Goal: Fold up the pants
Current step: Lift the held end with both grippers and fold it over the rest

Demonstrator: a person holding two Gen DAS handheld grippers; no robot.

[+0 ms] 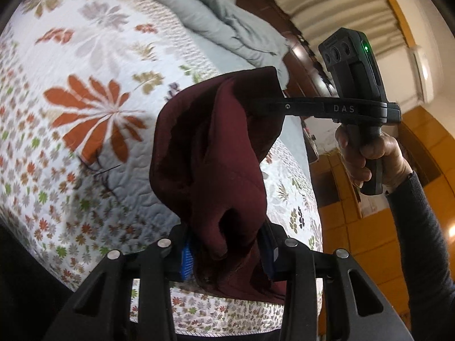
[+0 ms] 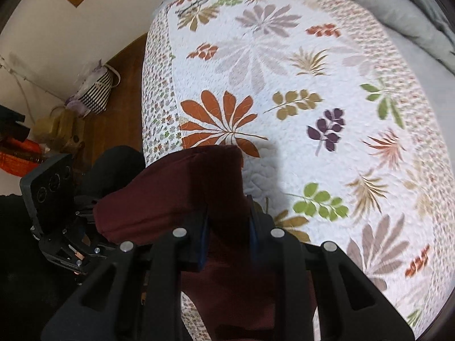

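Note:
Dark maroon pants [image 1: 216, 153] hang bunched in the air above a floral quilted bed [image 1: 85, 91]. My left gripper [image 1: 227, 253] is shut on one end of the cloth. The other gripper's fingers [image 1: 273, 105] reach into the cloth's upper end, held by a hand at the right. In the right wrist view my right gripper [image 2: 229, 236] is shut on the maroon pants [image 2: 176, 196], which stretch left toward the left gripper's body [image 2: 57, 213]. The bed [image 2: 298, 85] lies beyond.
A grey duvet [image 1: 216, 20] is heaped at the far end of the bed. A dark wooden headboard [image 1: 295, 45] and orange wardrobe doors [image 1: 369, 227] stand to the right. A striped bag [image 2: 96, 91] and baskets sit on the wooden floor left of the bed.

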